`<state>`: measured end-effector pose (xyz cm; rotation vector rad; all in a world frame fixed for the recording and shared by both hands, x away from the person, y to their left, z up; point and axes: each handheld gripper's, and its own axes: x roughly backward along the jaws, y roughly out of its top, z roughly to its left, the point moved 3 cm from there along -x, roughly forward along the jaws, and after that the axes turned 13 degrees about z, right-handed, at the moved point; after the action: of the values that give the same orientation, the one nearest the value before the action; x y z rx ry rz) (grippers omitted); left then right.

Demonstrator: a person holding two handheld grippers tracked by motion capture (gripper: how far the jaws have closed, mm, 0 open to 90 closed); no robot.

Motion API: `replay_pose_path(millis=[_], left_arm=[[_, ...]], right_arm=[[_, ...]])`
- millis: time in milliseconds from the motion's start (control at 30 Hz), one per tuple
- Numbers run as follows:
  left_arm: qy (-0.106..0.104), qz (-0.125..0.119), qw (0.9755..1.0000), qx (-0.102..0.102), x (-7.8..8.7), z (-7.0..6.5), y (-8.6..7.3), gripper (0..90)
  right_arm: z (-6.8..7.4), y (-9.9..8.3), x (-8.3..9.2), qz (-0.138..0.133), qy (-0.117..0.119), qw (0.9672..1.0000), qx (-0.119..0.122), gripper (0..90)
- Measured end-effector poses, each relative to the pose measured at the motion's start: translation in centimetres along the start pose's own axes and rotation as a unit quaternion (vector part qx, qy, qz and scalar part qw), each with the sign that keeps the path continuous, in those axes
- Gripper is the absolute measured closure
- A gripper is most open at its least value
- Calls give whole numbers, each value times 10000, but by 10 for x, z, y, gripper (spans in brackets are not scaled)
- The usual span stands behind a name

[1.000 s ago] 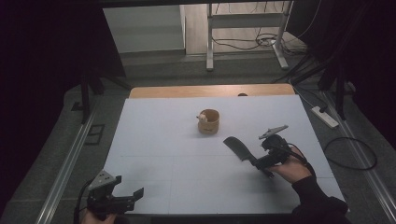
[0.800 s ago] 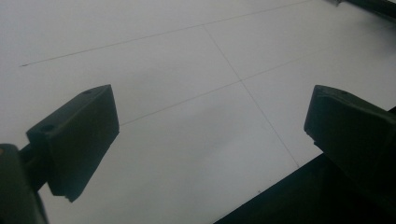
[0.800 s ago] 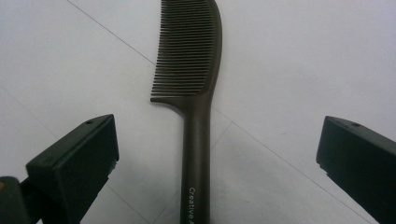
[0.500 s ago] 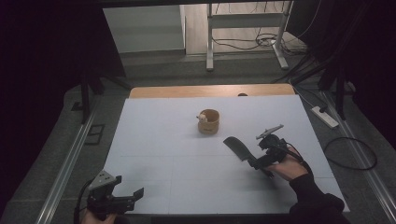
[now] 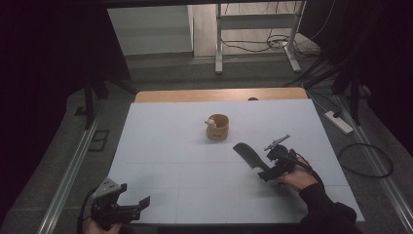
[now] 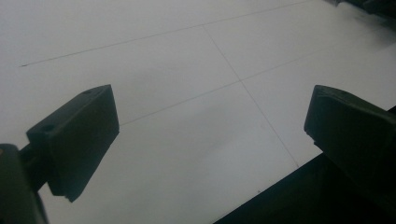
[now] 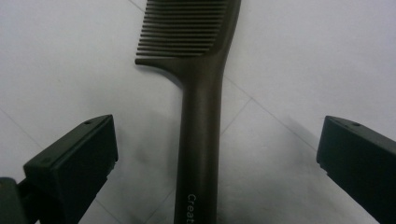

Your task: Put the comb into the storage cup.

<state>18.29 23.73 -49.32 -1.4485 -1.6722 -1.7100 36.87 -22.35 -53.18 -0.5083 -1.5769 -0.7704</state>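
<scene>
Comb [image 5: 247, 156] on the table [image 5: 165, 146], right of and nearer than the cup [image 5: 217, 126].

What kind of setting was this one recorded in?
Probably a lab or workshop recording station, not a home. A white-topped table stands between dark curtains, metal rails run along the floor, and loose cables and a power strip lie on the floor beyond it.

Looks like a lab or test room: white gridded table [image 5: 195, 161] on aluminium rails [image 5: 65, 180], black curtains [image 5: 48, 48] round it, cables [image 5: 263, 44] and a power strip [image 5: 339, 122] on grey floor beyond the right gripper [image 5: 265, 171].
</scene>
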Motion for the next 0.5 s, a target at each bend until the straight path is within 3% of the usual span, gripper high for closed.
replay_pose_path(millis=[133,500], left_arm=[[-3,6,10000,-11,0,0,0,38],[5,16,10000,-18,0,0,0,38]], right_arm=[[-1,-1,-7,131,-29,9999,-13,0],[0,0,-8,174,-82,9998,-81,0]])
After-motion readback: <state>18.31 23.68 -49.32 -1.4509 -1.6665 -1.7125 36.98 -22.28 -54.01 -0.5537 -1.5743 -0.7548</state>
